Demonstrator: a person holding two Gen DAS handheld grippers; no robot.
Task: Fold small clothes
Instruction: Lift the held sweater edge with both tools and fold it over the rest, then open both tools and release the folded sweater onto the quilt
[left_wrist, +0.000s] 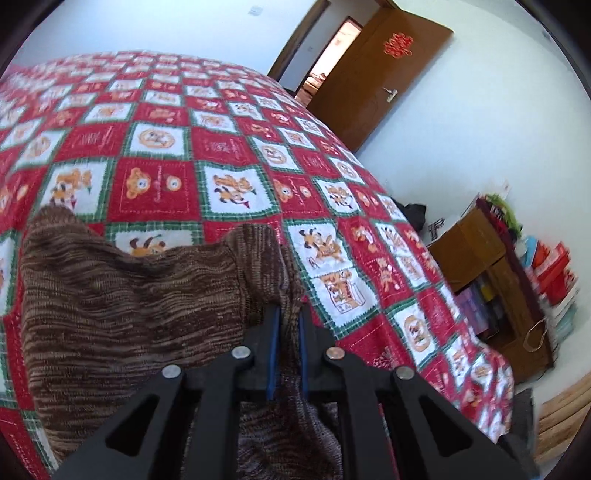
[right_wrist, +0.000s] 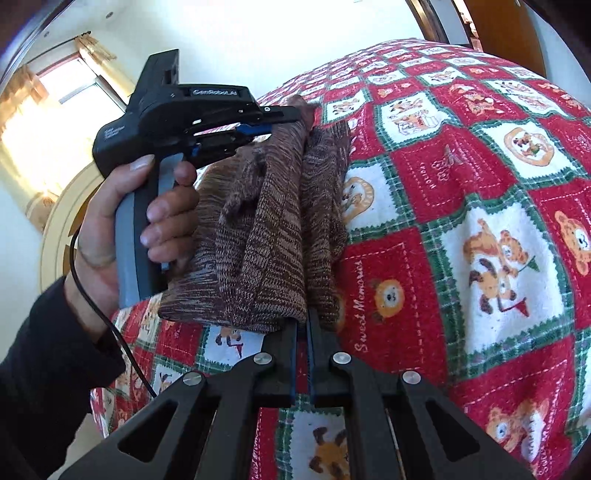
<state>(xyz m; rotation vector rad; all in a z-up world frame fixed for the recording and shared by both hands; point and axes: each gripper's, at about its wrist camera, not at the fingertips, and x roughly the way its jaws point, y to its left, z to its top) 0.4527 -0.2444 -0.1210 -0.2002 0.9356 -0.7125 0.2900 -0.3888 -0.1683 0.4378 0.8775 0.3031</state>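
fold in transit: garment carried between two claws

the brown knit garment is hanging bunched above the patterned bedspread, its lower edge sitting directly ahead of the right claw, which is pinching that edge with jaws nearly together. the left claw, ahead and to the left of the right one, is gripping the opposite edge, jaws narrow on the knit; a hand is holding its handle. judged step: carrying a gathered fold toward the bed. the next move is likely calling for lowering both edges level, laying the cloth flat ahead of the claws, then releasing.
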